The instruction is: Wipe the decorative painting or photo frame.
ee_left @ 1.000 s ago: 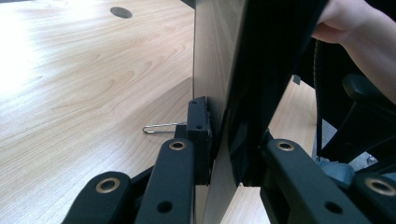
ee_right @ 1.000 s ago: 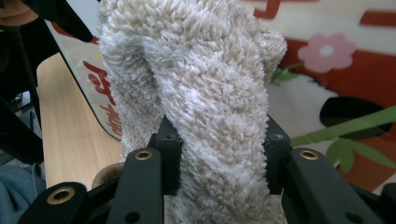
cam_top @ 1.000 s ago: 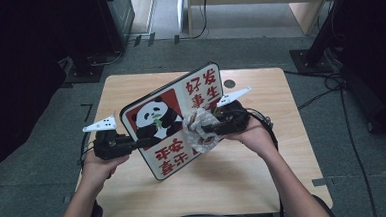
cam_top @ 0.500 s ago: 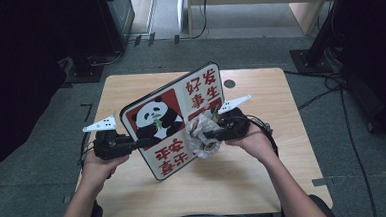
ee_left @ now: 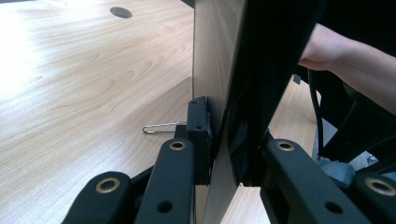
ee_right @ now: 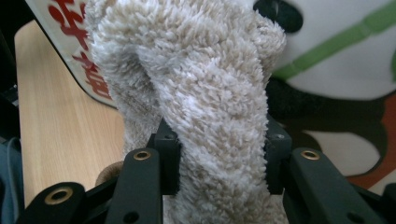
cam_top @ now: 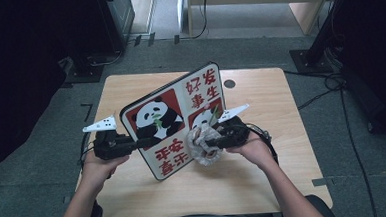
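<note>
A square board (cam_top: 174, 120) printed with pandas and red Chinese characters is held tilted above the wooden table (cam_top: 284, 174). My left gripper (cam_top: 132, 143) is shut on the board's left edge; in the left gripper view that edge (ee_left: 224, 93) stands clamped between the jaws. My right gripper (cam_top: 208, 143) is shut on a bunched beige fluffy cloth (cam_top: 203, 144) pressed against the board's face near its lower right. In the right gripper view the cloth (ee_right: 205, 93) bulges between the jaws, with the panda print (ee_right: 336, 70) right behind it.
A round cable hole (cam_top: 229, 83) sits at the table's far edge. A metal clip (ee_left: 163, 127) lies on the tabletop behind the board. Dark furniture and cables surround the table on the grey floor.
The right gripper with the cloth has slid slightly down and left along the board's face. The left gripper and the board have stayed almost still.
</note>
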Available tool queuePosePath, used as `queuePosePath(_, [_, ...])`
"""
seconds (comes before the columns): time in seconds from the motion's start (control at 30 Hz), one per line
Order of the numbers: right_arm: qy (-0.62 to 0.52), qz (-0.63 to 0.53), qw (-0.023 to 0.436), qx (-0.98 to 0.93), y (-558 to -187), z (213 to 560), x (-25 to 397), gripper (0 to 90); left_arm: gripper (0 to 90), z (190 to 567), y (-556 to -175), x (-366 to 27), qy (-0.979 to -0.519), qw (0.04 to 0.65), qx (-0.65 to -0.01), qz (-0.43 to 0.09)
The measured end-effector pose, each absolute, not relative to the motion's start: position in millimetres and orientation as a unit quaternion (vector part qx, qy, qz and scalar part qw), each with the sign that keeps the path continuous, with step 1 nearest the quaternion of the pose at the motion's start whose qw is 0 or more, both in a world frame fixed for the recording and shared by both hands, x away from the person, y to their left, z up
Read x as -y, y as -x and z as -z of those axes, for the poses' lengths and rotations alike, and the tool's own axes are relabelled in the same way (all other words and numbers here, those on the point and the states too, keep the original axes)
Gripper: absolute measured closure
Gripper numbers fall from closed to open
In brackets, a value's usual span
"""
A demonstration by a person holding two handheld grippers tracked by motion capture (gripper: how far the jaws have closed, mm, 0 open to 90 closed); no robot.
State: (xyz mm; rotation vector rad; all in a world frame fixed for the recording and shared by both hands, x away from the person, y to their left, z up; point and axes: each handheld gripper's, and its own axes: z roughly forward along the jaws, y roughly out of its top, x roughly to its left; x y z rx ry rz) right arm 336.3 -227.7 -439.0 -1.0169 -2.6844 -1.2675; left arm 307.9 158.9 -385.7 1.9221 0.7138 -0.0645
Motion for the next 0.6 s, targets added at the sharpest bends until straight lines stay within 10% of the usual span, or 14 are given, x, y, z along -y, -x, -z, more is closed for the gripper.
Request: queuePosePath(0.6, [0.321,0.364,0.021,0.874,-333,473,230,60.5,78.8,386,-307,-159,-0.799,0.520,-0.299,0.028])
